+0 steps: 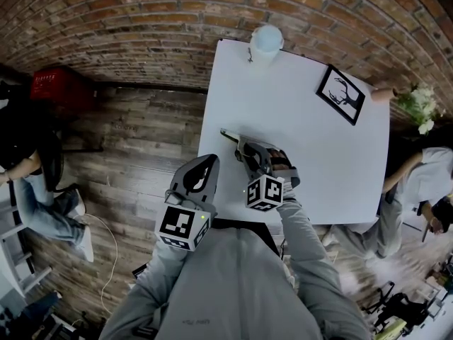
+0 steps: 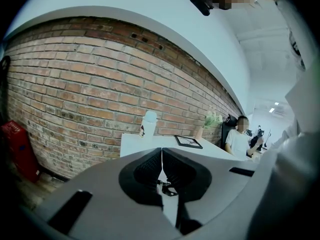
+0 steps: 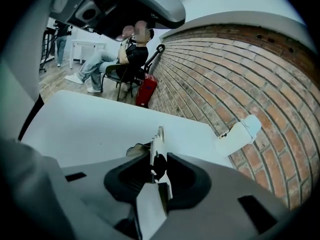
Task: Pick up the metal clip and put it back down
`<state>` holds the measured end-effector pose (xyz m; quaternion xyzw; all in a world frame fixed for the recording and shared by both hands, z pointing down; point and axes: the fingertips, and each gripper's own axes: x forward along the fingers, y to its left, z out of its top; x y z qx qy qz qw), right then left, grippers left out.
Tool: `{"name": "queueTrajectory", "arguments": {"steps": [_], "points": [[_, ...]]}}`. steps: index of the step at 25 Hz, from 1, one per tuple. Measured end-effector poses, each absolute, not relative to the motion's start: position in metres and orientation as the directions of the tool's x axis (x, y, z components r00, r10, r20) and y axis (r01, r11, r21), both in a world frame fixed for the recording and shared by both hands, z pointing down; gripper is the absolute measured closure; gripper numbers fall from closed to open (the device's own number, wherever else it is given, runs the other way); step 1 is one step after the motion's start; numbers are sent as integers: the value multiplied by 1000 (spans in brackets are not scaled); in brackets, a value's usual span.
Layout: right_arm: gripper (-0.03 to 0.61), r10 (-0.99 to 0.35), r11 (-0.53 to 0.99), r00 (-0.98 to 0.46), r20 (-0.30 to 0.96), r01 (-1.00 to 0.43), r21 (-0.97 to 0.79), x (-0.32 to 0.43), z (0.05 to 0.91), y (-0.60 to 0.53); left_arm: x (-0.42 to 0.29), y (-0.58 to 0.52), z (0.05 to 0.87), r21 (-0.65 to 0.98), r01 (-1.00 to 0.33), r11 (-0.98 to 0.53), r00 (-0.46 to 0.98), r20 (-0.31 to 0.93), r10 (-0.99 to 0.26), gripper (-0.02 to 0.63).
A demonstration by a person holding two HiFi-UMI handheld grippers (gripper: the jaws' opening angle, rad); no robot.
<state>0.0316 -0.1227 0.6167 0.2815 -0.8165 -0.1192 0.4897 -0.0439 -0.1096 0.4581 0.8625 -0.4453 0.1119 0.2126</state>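
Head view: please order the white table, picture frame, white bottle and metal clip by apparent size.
1. white table
2. picture frame
3. white bottle, nearly equal to the frame, so unsure
4. metal clip

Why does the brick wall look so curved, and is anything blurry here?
Head view: wide lens bows the brick wall; lower right corner smears. Left gripper view: wall arches, dark corners. Right gripper view: metal clip sharp, white table evenly lit, no glare.
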Motion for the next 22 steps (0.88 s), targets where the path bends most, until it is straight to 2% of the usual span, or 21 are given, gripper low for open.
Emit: {"name": "queueTrajectory", "arguments": {"steps": [11, 16, 22], "points": [[458, -545, 836, -398, 738, -319, 446, 28, 626, -118, -53, -111, 458, 258, -833, -490, 553, 384, -739, 586], [423, -524, 847, -424, 739, -347, 402, 28, 622, -115, -53, -112, 456, 256, -834, -489, 552, 381, -742, 586], [414, -523, 845, -457, 720, -390, 366, 31, 607, -109, -53, -111, 452, 249, -832, -496, 555, 374, -743, 586]]}}
